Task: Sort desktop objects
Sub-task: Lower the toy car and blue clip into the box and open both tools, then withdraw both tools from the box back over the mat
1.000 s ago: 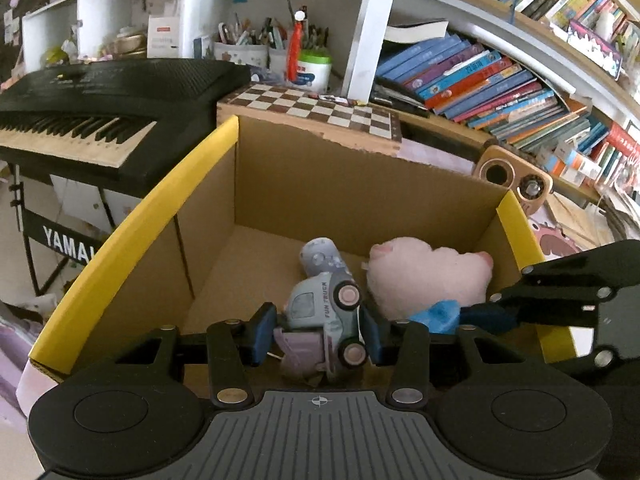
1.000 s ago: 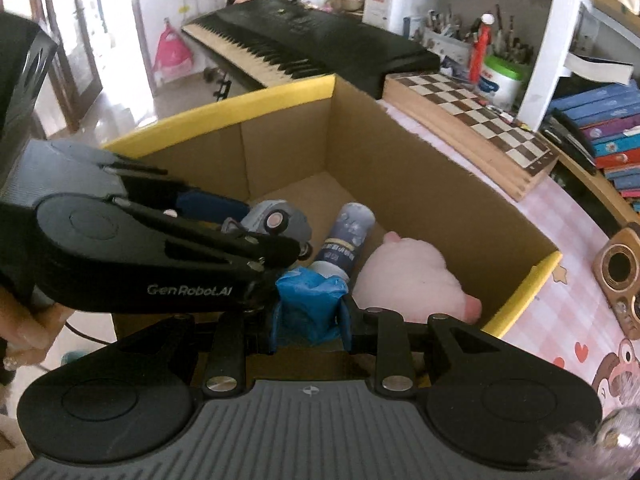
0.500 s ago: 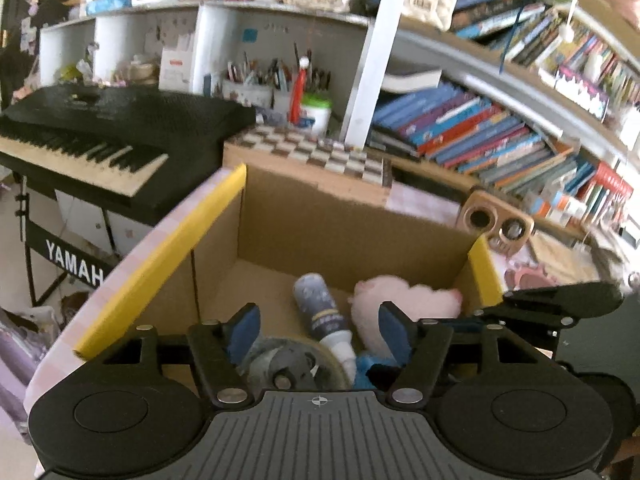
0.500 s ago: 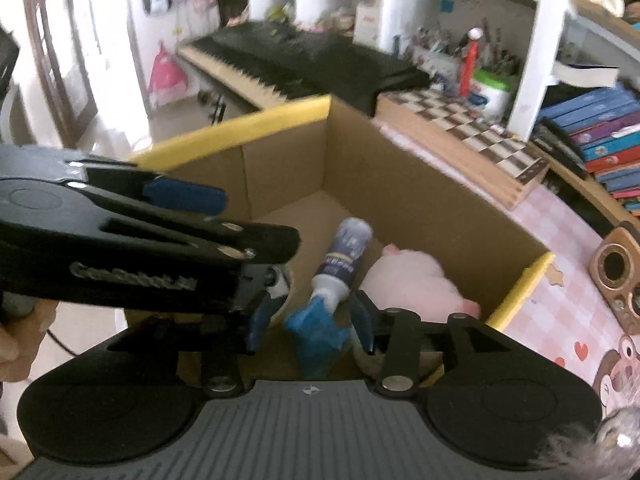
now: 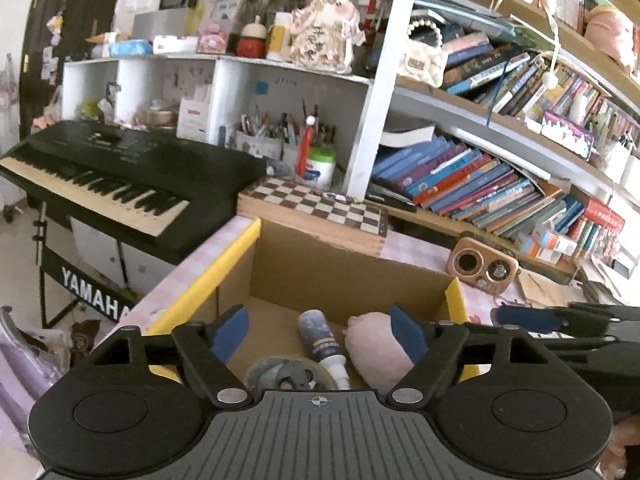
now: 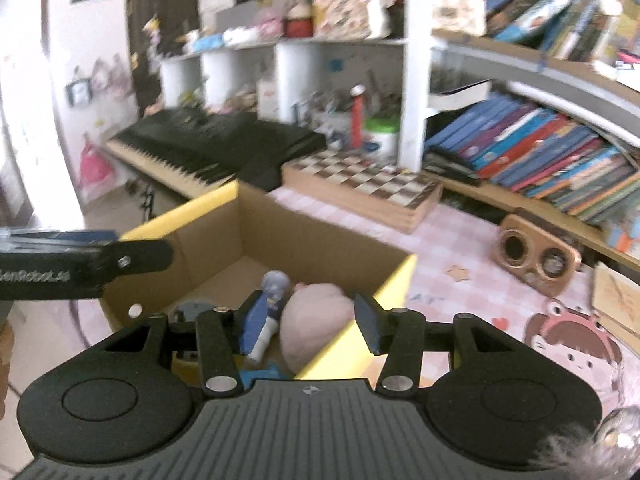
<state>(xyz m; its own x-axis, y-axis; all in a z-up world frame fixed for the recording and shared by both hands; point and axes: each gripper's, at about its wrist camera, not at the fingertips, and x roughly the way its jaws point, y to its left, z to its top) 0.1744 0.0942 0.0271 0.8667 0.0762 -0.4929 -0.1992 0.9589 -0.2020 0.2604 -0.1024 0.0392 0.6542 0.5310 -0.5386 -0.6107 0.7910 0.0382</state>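
A cardboard box [image 5: 320,268] with yellow-taped flaps sits on the pink checked desk; it also shows in the right wrist view [image 6: 312,240]. Inside lie a pink plush pig [image 5: 376,350], a small grey bottle [image 5: 322,344], a grey toy truck [image 5: 286,374] and a blue object [image 6: 262,372]. My left gripper [image 5: 318,334] is open and empty above the box's near side. My right gripper [image 6: 312,316] is open and empty above the box, to the right of the left one.
A wooden chessboard [image 5: 316,208] lies behind the box. A wooden speaker [image 5: 482,270] stands on the desk at right. A black Yamaha keyboard [image 5: 120,176] stands to the left. Shelves of books [image 5: 480,184] and a pen cup line the back.
My left gripper let go of the toy truck and my right gripper let go of the blue object; both now lie in the box. Both grippers opened and rose away from it.
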